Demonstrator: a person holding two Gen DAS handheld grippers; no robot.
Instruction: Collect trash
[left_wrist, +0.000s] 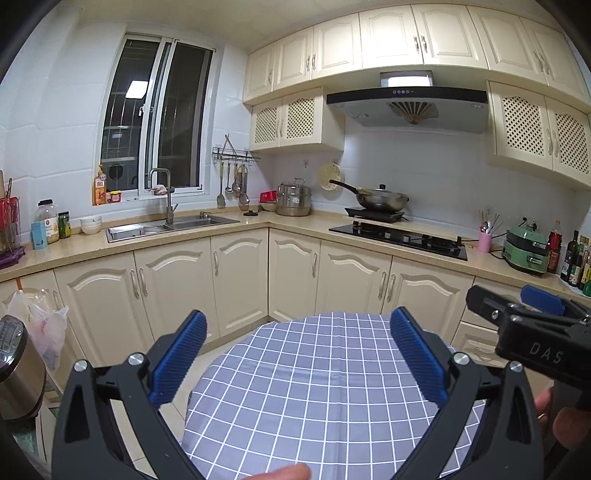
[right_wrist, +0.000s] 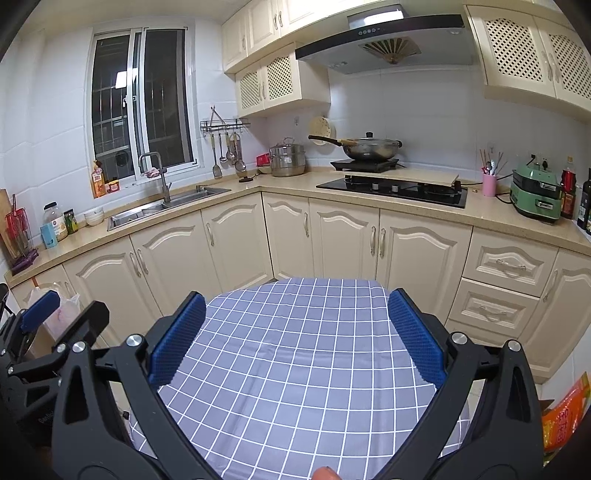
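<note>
Bright, even indoor light from overhead; the dark glass sliding window (left_wrist: 155, 122) reflects a ceiling lamp; strong fisheye bending and black vignetting at corners; focus sharp throughout.

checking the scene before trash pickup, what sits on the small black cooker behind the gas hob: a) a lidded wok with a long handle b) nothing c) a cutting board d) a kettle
a: a lidded wok with a long dark handle rests on the black cooker behind the gas hob; the steel steamer pot stands apart to its left.
</note>
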